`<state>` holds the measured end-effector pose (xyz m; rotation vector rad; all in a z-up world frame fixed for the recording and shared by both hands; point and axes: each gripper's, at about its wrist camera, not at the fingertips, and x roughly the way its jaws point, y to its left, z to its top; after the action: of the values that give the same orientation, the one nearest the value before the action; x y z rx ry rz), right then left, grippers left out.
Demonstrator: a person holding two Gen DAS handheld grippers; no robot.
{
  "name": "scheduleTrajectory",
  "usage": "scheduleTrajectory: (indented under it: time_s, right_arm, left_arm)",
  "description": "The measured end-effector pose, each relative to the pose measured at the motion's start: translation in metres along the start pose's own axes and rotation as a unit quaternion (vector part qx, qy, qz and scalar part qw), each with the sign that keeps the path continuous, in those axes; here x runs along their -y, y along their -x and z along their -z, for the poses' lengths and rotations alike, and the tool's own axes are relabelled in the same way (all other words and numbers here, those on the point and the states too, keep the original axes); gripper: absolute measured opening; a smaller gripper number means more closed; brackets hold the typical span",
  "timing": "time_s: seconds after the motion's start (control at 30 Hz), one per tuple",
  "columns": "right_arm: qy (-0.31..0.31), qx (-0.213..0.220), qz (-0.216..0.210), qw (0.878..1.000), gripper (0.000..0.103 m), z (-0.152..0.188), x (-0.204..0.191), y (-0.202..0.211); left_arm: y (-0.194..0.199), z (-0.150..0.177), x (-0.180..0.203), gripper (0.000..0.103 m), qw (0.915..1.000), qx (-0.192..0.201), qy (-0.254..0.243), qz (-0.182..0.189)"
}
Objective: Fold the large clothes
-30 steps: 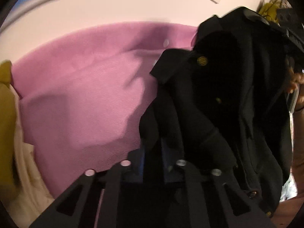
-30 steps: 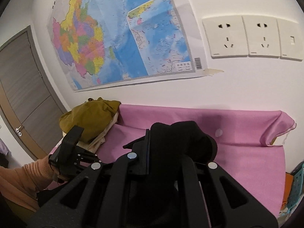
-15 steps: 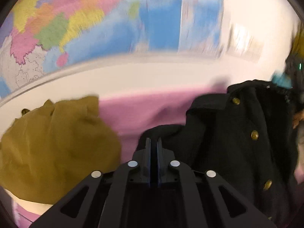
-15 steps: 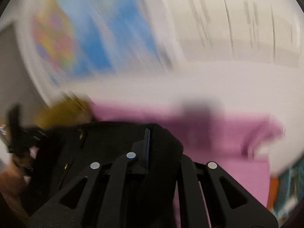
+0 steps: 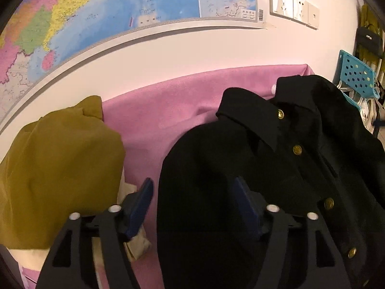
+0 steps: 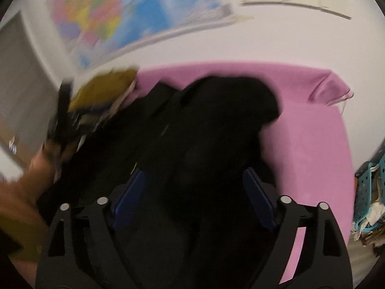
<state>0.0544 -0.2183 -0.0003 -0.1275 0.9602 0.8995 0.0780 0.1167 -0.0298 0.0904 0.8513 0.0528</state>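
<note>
A black coat with gold buttons (image 5: 276, 168) lies in a heap on the pink-covered table (image 5: 168, 103). My left gripper (image 5: 192, 192) is open, its blue pads wide apart, with the coat's left edge lying between them. In the blurred right wrist view the coat (image 6: 216, 132) also lies between the spread pads of my open right gripper (image 6: 192, 187). The left gripper (image 6: 62, 110) shows there at the left as a dark blur beside the person's hand.
A mustard-yellow garment (image 5: 55, 163) is piled on cream cloth at the table's left; it also shows in the right wrist view (image 6: 105, 89). A map (image 5: 120, 7) and wall sockets (image 5: 293, 4) are on the wall behind. A blue basket (image 5: 356, 74) stands to the right. A door (image 6: 16, 77) is at the left.
Both grippers were shut on the black coat and held it up; both have opened and the coat now lies on the pink table. The right view is still moving.
</note>
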Motion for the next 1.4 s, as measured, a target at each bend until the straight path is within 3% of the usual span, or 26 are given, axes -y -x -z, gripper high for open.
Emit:
scheduleTrajectory:
  time_s: [0.03,0.07,0.17,0.2,0.27,0.4,0.43,0.5,0.53,0.57,0.6,0.67,0.73,0.8,0.83,0.9,1.0,1.07,1.2,1.27,1.33,1.4]
  right_arm:
    - [0.011,-0.013,0.009,1.000,0.084,0.010,-0.009,-0.003]
    - [0.031,-0.028,0.026,0.999,0.077,0.023,-0.020,-0.009]
    - [0.039,-0.066,0.060,0.995,0.004,0.039,-0.016,-0.015]
    - [0.030,-0.055,0.063,0.996,0.002,0.038,-0.011,-0.007]
    - [0.005,0.000,0.076,0.997,0.002,0.026,0.006,0.040]
    - [-0.032,0.092,0.170,0.981,0.002,0.004,0.043,0.128]
    - [-0.036,0.093,0.184,0.978,0.002,0.004,0.051,0.137]
    - [-0.031,0.054,0.254,0.965,0.006,0.006,0.068,0.125]
    - [-0.040,0.028,0.264,0.963,0.006,0.011,0.077,0.110]
    - [-0.047,-0.005,0.260,0.964,0.011,0.018,0.087,0.092]
    - [-0.053,-0.050,0.260,0.963,0.024,0.026,0.097,0.069]
    - [-0.056,-0.096,0.279,0.954,0.038,0.034,0.110,0.040]
    - [-0.066,-0.086,0.274,0.956,0.040,0.026,0.111,0.036]
    - [-0.073,-0.022,0.275,0.959,0.057,0.006,0.104,0.057]
    - [-0.074,0.003,0.265,0.961,0.062,0.006,0.099,0.070]
    - [-0.085,0.060,0.192,0.976,0.069,-0.020,0.091,0.077]
    - [-0.087,0.071,0.093,0.989,0.068,-0.051,0.087,0.042]
    - [-0.089,0.045,0.058,0.993,0.069,-0.074,0.084,-0.001]
    - [-0.118,0.003,-0.008,0.993,0.072,-0.109,0.085,-0.081]
    - [-0.142,-0.020,-0.046,0.989,0.074,-0.123,0.089,-0.121]
    - [-0.154,-0.040,-0.060,0.985,0.075,-0.129,0.091,-0.146]
    - [-0.145,-0.062,-0.073,0.985,0.072,-0.132,0.087,-0.166]
  left_arm:
    - [0.001,0.005,-0.001,0.072,1.0000,-0.002,0.004,0.002]
    - [0.002,0.008,-0.002,0.072,0.9999,-0.006,0.009,0.003]
    - [-0.006,0.007,-0.008,0.072,0.9994,-0.015,0.027,0.013]
    - [-0.005,0.007,-0.008,0.072,0.9993,-0.014,0.032,0.014]
    - [-0.004,0.004,-0.004,0.072,0.9994,-0.010,0.030,0.013]
    - [0.011,0.000,-0.003,0.073,0.9995,0.011,0.028,0.012]
    - [0.013,-0.001,-0.004,0.074,0.9993,0.014,0.030,0.014]
    - [0.013,-0.005,-0.006,0.077,0.9991,0.019,0.034,0.014]
    - [0.013,-0.007,-0.006,0.077,0.9992,0.019,0.033,0.013]
    - [0.012,-0.009,-0.007,0.078,0.9992,0.019,0.032,0.013]
    - [0.009,-0.013,-0.006,0.082,0.9993,0.017,0.029,0.015]
    - [0.004,-0.020,-0.005,0.085,0.9996,0.015,0.024,0.010]
    - [-0.002,-0.031,-0.006,0.085,0.9998,0.012,0.016,0.008]
    - [-0.007,-0.041,-0.009,0.086,0.9998,0.014,0.016,0.005]
    - [-0.010,-0.046,-0.011,0.087,0.9997,0.014,0.014,0.011]
    - [-0.019,-0.056,-0.013,0.092,0.9994,0.008,0.009,0.033]
    - [-0.044,-0.067,-0.016,0.092,0.9982,-0.021,0.012,0.056]
    - [-0.063,-0.071,-0.018,0.092,0.9959,-0.050,0.023,0.073]
    - [-0.094,-0.063,-0.020,0.088,0.9814,-0.121,0.050,0.141]
    - [-0.093,-0.057,-0.016,0.087,0.9841,-0.112,0.034,0.134]
    - [-0.088,-0.052,-0.007,0.081,0.9871,-0.106,0.007,0.120]
    - [-0.082,-0.047,-0.001,0.056,0.9893,-0.098,-0.011,0.107]
